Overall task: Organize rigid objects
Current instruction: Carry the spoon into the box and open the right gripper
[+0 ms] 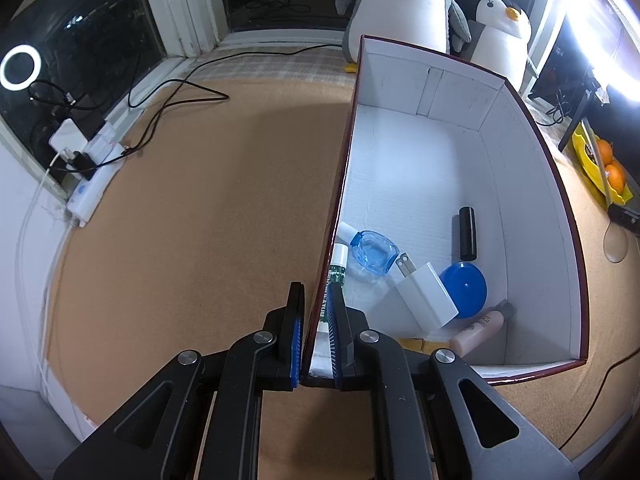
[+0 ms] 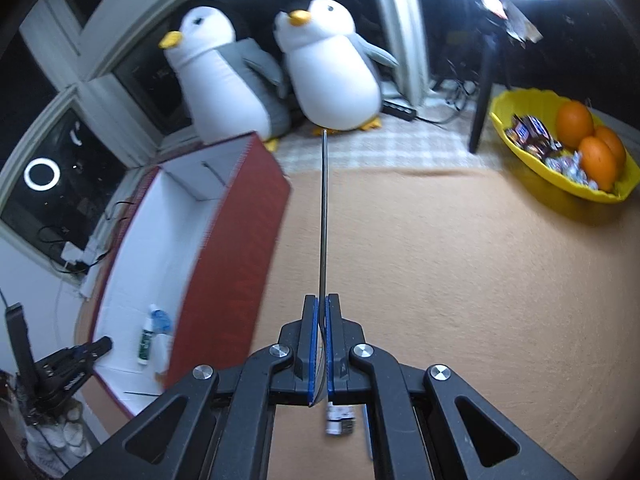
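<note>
Inside, the dark-red cardboard box with white inner walls (image 1: 532, 216) held a small heap at its near end: a clear blue plastic bottle (image 1: 374, 250), a white plug-in charger block (image 1: 426, 300), a round blue plastic lid (image 1: 466, 288), a black cylinder (image 1: 467, 234), a pale pink bottle with a dark cap (image 1: 480, 326) and a white tube with green print (image 1: 338, 270) lying against the left wall. The far half of the box floor lay bare. The left gripper (image 1: 316, 334) was clenched on the box's near left wall, one blue pad outside and one inside. The right gripper (image 2: 320, 344) was clamped on a thin flat metal strip (image 2: 323, 216), seen edge-on, which stood out ahead over the brown cork-like table top (image 2: 440, 280), to the right of the box and apart from it. A yellow plastic bowl (image 2: 536, 164) at the far right held oranges (image 2: 576, 122) and wrapped sweets. Two plush penguins (image 2: 332, 76) stood behind the box's far edge. Between box and bowl the table lay open; left of the box it was open up to a white power strip (image 1: 90, 188) and black cables by the window.
</note>
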Demonstrator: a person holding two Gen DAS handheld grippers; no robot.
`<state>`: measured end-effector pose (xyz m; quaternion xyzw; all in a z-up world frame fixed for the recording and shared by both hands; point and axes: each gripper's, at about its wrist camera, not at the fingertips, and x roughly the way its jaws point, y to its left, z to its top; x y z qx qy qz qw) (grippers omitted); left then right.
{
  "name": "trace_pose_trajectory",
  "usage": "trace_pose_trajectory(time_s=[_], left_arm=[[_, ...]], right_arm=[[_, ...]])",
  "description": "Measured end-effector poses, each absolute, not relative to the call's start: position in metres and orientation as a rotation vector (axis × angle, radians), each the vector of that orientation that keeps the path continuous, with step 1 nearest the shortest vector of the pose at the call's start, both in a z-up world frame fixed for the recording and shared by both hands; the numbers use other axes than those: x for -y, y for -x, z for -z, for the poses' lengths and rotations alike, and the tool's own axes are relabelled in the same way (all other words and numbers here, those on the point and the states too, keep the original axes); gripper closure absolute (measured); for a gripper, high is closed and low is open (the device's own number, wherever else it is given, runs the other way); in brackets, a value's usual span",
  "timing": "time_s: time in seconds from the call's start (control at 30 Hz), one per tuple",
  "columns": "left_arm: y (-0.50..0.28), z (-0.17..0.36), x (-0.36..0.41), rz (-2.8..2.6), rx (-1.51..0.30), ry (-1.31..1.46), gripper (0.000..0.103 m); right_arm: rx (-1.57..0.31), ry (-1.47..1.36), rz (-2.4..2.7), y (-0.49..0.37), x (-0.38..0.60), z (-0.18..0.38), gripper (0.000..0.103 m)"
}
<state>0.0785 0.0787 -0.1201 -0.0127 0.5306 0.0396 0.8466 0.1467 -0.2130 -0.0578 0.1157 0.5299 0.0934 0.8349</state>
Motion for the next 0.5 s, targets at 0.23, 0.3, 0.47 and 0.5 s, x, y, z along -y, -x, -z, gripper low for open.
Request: trace_pose_trajectory(time_s=[0.23,0.3,0.47,0.5], left_arm=[[-0.076,0.117,-0.08,-0.075,-1.104,0.028,0.093],[-0.075,0.116,-0.079,-0.073,-1.096,0.024,0.093],[-0.072,0.114,-0.078,-0.069,-1.079,0.023,0.094],[-0.071,0.114,-0.079,-0.068,-1.076,0.021,0.094]], right_arm=[[-1.09,-0.227,-0.303,-0.136,0.174,0.031,0.1],[-1.087,-0.223,-0.328,-0.133,0.165,0.026,0.1],[-1.09,-0.214,-0.388,-0.127,0.138,0.019,0.1],[-1.092,-0.213,-0.399,-0.125,0.133,0.019,0.1]])
